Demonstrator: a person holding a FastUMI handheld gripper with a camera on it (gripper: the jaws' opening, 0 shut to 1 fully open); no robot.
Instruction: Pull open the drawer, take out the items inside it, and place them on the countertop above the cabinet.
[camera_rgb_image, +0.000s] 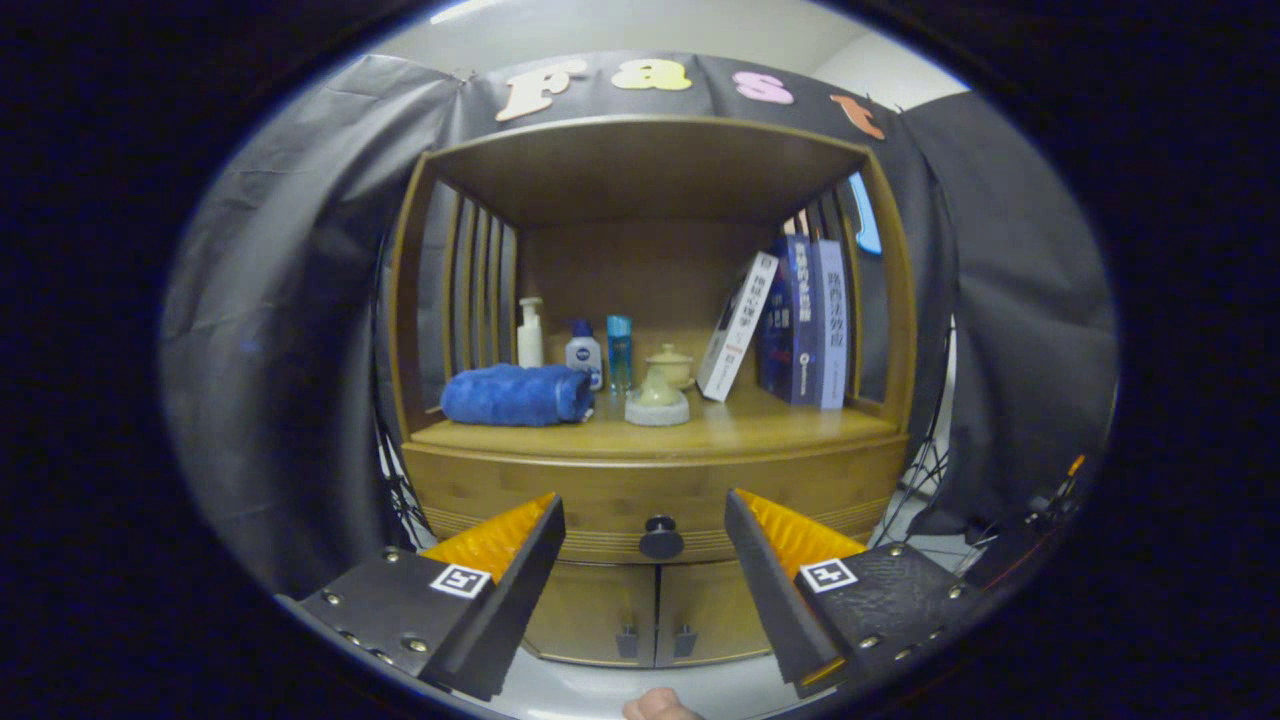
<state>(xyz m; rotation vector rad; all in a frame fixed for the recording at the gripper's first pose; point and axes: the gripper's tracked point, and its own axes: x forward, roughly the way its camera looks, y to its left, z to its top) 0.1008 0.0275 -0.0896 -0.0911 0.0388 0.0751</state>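
Before the shut drawer (655, 495), the gripper (645, 520) hangs with fingers wide apart, holding nothing.
Its round knob (661, 540) sits in the gap between the fingertips, untouched; beyond, the counter (780, 425) has bare wood at its front edge between towel (517, 394) and books (790, 325).

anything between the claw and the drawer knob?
Nothing. In the gripper view the open claw frames the drawer knob, set beyond its fingers; the stretch is bare.
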